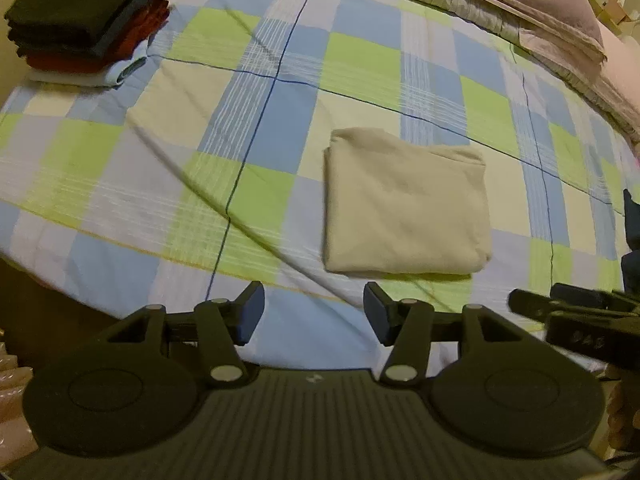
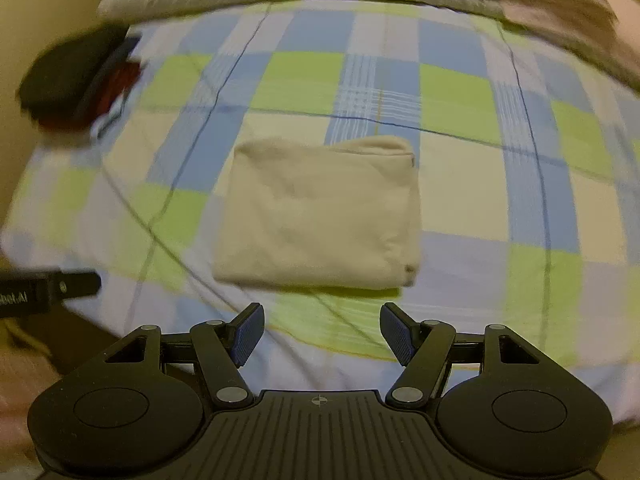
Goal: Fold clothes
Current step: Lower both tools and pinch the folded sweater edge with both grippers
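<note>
Beige garment (image 2: 320,216) — folded into a neat rectangle — lies flat on checked bedsheet (image 2: 480,168)

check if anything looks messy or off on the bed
Nothing stands out. The beige folded garment lies flat and fairly square on the checked bedsheet; the stack of folded clothes sits tidy in the far corner.

Both wrist cameras look steeply down, near the checked bedspread (image 1: 280,92), sharing the folded beige cloth (image 1: 404,204).
</note>
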The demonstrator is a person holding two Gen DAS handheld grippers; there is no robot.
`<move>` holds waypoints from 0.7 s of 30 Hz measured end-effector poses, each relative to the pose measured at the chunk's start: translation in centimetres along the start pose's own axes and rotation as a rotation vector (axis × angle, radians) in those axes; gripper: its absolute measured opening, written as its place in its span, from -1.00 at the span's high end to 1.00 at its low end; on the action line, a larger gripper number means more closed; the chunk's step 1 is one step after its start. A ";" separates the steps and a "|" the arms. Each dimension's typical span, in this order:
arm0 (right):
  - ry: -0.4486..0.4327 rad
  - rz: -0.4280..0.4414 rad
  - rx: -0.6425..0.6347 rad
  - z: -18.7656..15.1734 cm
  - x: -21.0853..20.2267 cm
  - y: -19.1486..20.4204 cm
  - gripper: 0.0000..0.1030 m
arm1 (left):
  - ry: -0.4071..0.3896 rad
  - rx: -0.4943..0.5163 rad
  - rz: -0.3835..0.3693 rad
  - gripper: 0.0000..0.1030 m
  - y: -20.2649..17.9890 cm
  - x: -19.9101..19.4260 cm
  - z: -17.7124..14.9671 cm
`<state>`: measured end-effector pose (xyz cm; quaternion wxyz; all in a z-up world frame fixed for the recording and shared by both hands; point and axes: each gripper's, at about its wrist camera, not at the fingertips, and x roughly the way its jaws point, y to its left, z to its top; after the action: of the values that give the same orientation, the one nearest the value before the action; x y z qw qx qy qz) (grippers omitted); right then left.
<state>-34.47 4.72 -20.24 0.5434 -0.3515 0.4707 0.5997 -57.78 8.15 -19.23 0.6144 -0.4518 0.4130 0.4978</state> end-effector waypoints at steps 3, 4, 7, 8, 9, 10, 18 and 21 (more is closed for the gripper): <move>-0.019 0.001 0.119 -0.5 1.1 -2.0 -0.31 | 0.031 -0.012 -0.020 0.01 2.1 2.1 0.4; -0.019 -0.005 0.157 -0.7 1.5 -2.8 -0.31 | 0.039 -0.021 -0.038 0.01 2.8 2.9 0.4; -0.007 -0.014 0.257 -1.6 2.7 -5.5 -0.31 | 0.055 -0.063 -0.105 0.01 4.4 5.5 0.3; -0.002 -0.014 0.286 -1.9 3.1 -6.4 -0.31 | 0.048 -0.093 -0.150 0.01 4.9 6.5 0.2; 0.002 -0.014 0.310 -2.1 3.4 -7.3 -0.31 | 0.041 -0.123 -0.195 0.01 5.4 7.5 0.1; 0.004 -0.014 0.333 -2.3 3.8 -8.1 -0.31 | 0.034 -0.152 -0.240 0.01 5.8 8.5 0.0; -0.043 0.098 0.374 -0.6 9.2 -14.0 -0.31 | -0.030 -0.316 -0.474 -0.14 7.0 16.8 0.9; -0.117 0.164 0.433 0.6 10.8 -15.9 -0.31 | -0.059 -0.356 -0.523 -0.20 7.2 19.3 1.7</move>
<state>-20.59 8.21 -33.07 0.5818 -0.1520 0.5831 0.5463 -61.60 15.08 -38.28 0.6448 -0.6284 0.1710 0.4002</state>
